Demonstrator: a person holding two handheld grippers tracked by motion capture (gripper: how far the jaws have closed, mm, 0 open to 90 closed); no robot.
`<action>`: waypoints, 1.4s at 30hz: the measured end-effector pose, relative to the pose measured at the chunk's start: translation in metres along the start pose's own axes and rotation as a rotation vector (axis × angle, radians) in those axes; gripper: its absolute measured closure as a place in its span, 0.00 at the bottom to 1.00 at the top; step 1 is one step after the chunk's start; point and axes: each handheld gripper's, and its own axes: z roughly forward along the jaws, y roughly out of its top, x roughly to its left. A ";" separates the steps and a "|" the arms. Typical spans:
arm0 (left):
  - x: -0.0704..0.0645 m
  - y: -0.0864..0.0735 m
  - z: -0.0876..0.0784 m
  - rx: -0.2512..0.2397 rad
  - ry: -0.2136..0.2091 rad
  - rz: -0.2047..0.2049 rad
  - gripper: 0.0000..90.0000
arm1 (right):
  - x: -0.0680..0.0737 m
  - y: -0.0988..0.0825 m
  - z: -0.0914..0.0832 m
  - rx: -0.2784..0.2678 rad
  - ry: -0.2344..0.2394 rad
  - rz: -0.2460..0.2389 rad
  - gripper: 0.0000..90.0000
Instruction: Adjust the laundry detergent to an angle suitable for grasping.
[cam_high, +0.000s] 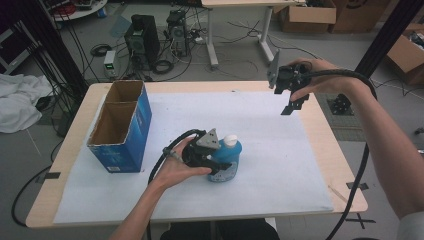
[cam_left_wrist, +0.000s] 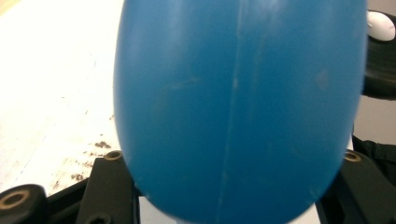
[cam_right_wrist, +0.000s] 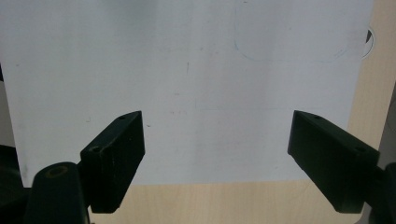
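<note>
One squat blue plastic bottle with a white cap is the whole job here, and the left gripper has its jaws clamped on the bottle's rounded body, one jaw on each side, as the left gripper view shows with the blue wall pressed right up between them. The bottle stands upright, its base apparently on the white paper sheet that covers the light wooden table, though the high view is too coarse to say whether the base has lifted clear.

The tall blue cardboard box with an open top stands well to the outer side of the left gripper, and I judge it the likely goal. To do this step well, keep the squeeze steady, since a curved, smooth wall can slide out of flat pads; lift straight before travelling sideways; keep the cap uppermost; and clear the box's rim (its walls look thin and could tip) before lowering.

The right gripper hangs above the far edge of the sheet, well apart from the bottle, jaws spread wide with nothing between them.

Count: one bottle, one box with two open compartments, one paper sheet, two grippers.
</note>
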 end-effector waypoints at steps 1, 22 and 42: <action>0.000 -0.001 -0.001 -0.001 -0.005 0.010 0.49 | 0.000 0.001 0.000 -0.001 0.000 0.000 0.21; 0.009 -0.009 -0.002 -0.030 -0.064 0.061 0.48 | 0.003 0.003 -0.001 -0.004 -0.001 -0.006 0.21; 0.009 -0.008 -0.002 -0.020 -0.060 0.052 0.47 | 0.003 0.002 -0.002 -0.007 0.000 -0.005 0.21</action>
